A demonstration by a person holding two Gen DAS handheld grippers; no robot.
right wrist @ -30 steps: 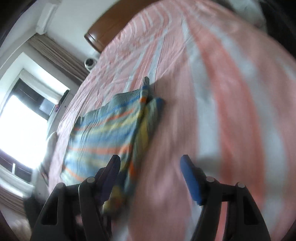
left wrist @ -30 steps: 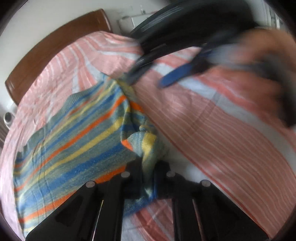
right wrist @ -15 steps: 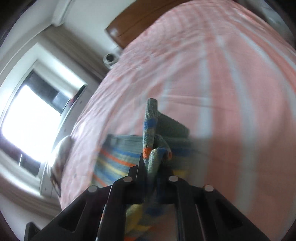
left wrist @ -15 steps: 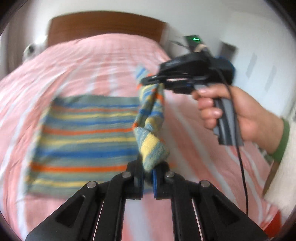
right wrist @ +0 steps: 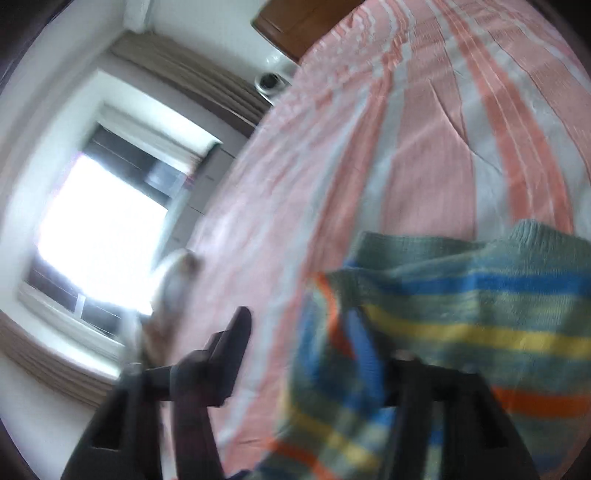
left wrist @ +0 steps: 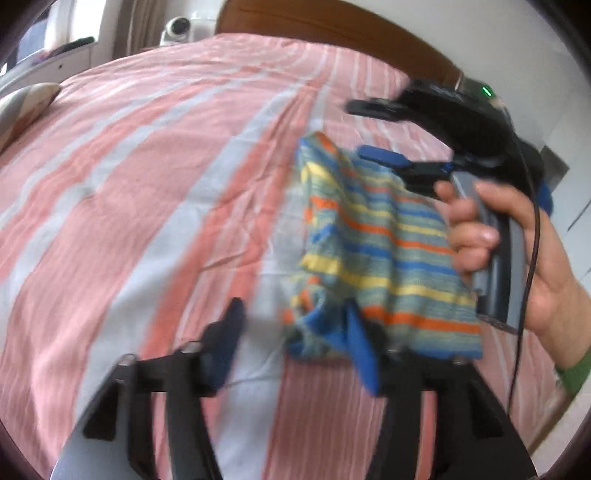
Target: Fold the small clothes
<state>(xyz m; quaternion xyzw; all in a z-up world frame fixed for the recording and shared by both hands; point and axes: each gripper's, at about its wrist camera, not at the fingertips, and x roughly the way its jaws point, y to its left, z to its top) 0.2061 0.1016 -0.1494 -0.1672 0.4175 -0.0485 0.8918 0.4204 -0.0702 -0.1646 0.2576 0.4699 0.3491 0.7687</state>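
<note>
A small knit garment (left wrist: 376, 251) with blue, yellow, orange and grey-green stripes lies folded on the bed, at the right in the left wrist view. My left gripper (left wrist: 295, 347) is open; its right finger (left wrist: 360, 350) touches the garment's near edge and nothing is held. My right gripper (left wrist: 354, 129) is seen from the side beyond the garment, held by a hand (left wrist: 517, 236), its fingers apart. In the right wrist view the right gripper (right wrist: 306, 354) is open and the garment (right wrist: 461, 332) lies over its right finger.
The bed has a pink and white striped sheet (left wrist: 155, 177) and a brown headboard (left wrist: 332, 22). A small white camera (left wrist: 179, 27) stands by the headboard. A pillow (left wrist: 22, 103) lies at the far left. A bright window (right wrist: 99, 236) is on the left side.
Both grippers were shut on the lifted edge of the garment half a second ago. Now both are open and the garment lies folded over to the right.
</note>
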